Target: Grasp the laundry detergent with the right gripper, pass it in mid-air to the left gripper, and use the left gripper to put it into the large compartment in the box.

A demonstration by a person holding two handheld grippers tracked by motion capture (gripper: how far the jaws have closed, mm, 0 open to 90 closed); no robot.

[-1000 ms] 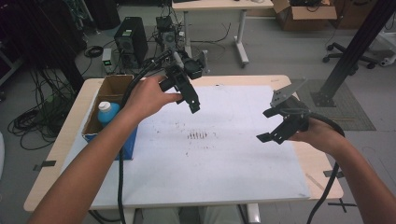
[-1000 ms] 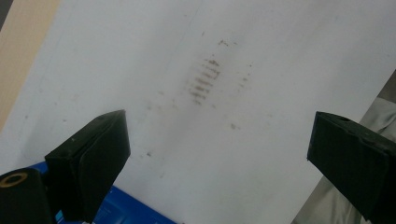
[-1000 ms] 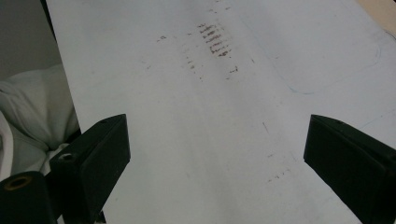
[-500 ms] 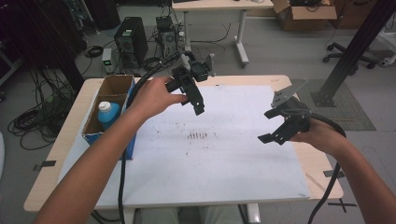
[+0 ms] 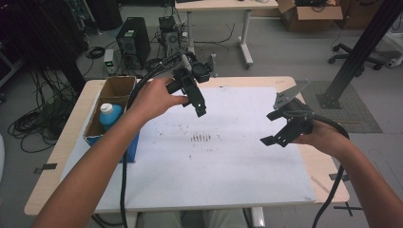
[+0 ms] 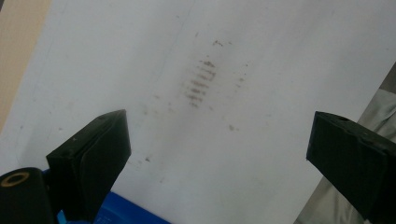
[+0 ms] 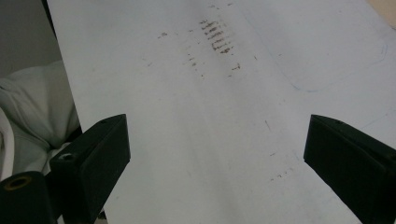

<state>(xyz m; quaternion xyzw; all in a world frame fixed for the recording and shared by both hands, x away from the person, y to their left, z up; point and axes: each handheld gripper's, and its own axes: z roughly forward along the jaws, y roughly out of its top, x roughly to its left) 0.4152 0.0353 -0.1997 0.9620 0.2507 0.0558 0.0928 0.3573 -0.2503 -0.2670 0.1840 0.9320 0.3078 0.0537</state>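
My left gripper (image 5: 194, 100) is held in the air over the far middle of a white sheet (image 5: 228, 166), open and empty. In the left gripper view its jaws stand wide apart (image 6: 219, 154) over a patch of brown smudges (image 6: 201, 81). My right gripper (image 5: 271, 128) hovers over the sheet's right side, also open and empty. From the right gripper view (image 7: 217, 158) the same smudges (image 7: 215, 35) lie ahead of it. In the high view the smudges (image 5: 205, 138) sit between the two grippers.
A cardboard box (image 5: 119, 88) at the table's left edge holds a white bottle with a blue cap (image 5: 110, 114); a blue box (image 5: 134, 145) stands against its near end. The wooden table (image 5: 328, 175) shows around the sheet. Cables, a computer and another table lie beyond.
My left gripper has drifted a little to the right above the sheet's far side. The right gripper has barely moved. Both stay open.
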